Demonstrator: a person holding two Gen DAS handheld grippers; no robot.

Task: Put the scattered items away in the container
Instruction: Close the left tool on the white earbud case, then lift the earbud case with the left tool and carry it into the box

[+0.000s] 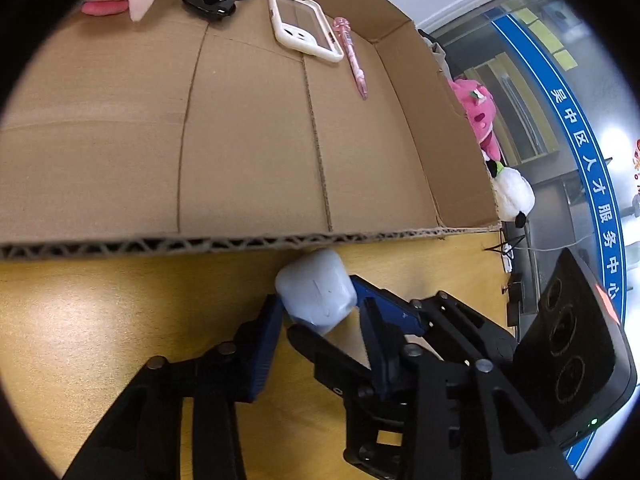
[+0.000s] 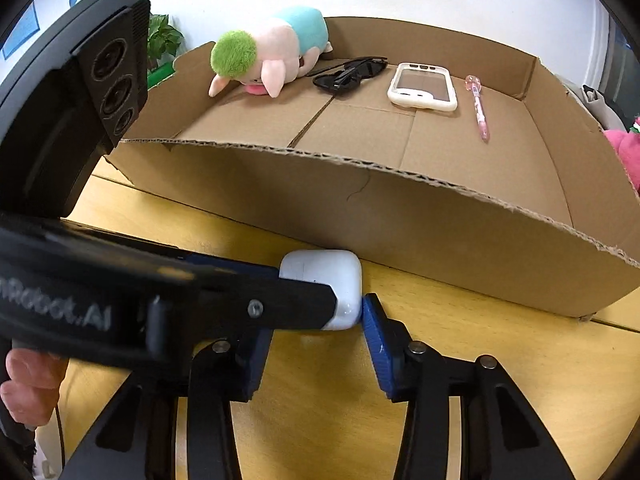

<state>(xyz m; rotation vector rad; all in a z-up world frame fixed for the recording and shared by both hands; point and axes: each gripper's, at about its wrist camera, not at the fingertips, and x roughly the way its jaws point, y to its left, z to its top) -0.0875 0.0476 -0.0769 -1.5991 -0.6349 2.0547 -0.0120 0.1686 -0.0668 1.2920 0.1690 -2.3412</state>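
Now the left gripper (image 1: 318, 312) is pinching a small white earbud case (image 1: 316, 290) at the middle bottom of its own view. The jaws are standing narrow, and both ribbed blue pads (image 1: 264, 352) are pressing on the smooth, rounded sides of the case. The case is sitting a bit tilted over the shiny yellow wooden table (image 1: 80, 320), just in front of the near wall of the box (image 1: 240, 240).

The right gripper (image 2: 316, 318) is reaching in at the same case. One blue pad (image 2: 376, 332) is touching its lower right corner. The other pad is hiding behind the black finger of the left gripper, so I cannot tell if these jaws are squeezing or only sitting around it.

The box is filling the top half of both views. It is wide and low, made of brown cardboard with a wavy, rough-cut edge and flat flaps on its floor. Along its far side, four things are lying in a row:
- a soft, fuzzy pig toy (image 2: 272, 52) with a green head and a blue back
- glossy black sunglasses (image 2: 352, 72), folded
- a white rubbery phone cover (image 2: 422, 88) with round corners
- a thin pink pen (image 2: 480, 108)

At the right of the left view, a pink fuzzy toy (image 1: 480, 116) and a white fluffy toy (image 1: 514, 196) are sitting outside the box.
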